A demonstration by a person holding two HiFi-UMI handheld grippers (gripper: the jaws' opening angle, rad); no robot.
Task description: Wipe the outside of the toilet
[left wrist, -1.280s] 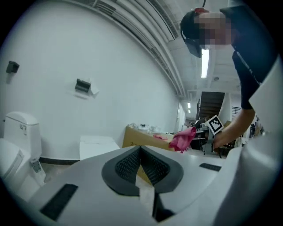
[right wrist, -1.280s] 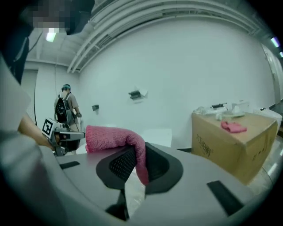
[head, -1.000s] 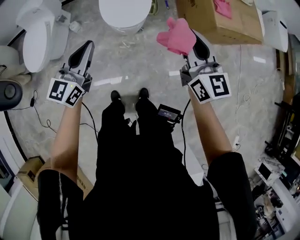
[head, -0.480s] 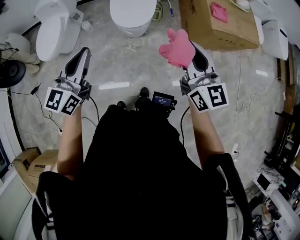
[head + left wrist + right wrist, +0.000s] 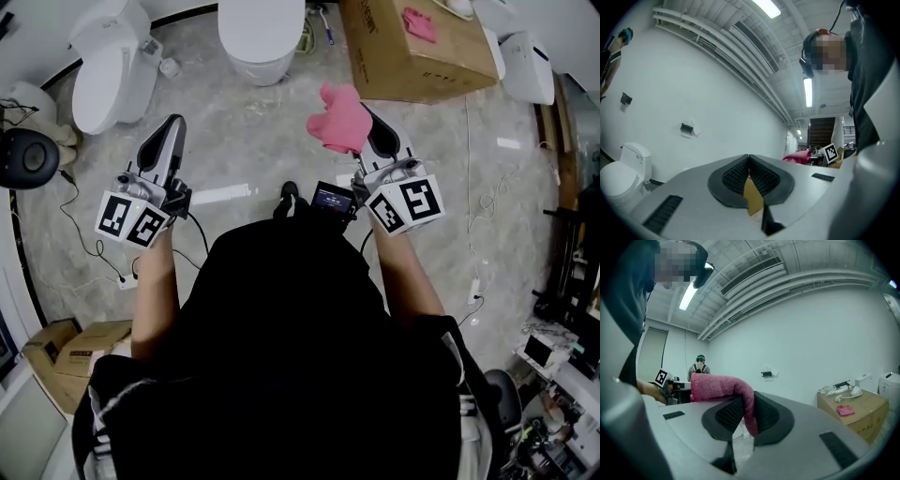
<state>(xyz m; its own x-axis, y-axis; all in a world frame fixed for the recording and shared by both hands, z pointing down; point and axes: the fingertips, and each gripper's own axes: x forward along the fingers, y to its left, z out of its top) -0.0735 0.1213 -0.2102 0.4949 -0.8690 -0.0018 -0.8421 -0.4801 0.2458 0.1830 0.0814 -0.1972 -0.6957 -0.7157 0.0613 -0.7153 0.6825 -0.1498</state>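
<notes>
1. The toilet (image 5: 255, 33) stands on the marble floor (image 5: 262, 122) straight ahead of the person, at the top of the head view. Neither gripper touches it.
2. The right gripper (image 5: 373, 127) is held in the air, short of the toilet and a little to its right. Its jaws are clamped on a pink cloth (image 5: 339, 120), which bunches over the tips and hangs down between the pads.
3. The left gripper (image 5: 172, 127) is held short of the toilet and to its left, jaws pressed together.
4. A second toilet (image 5: 105, 70) stands left of the toilet, near the wall.
5. A cardboard box (image 5: 412, 56) sits just right of the toilet, with another pink rag (image 5: 419, 23) lying on its top.
</notes>
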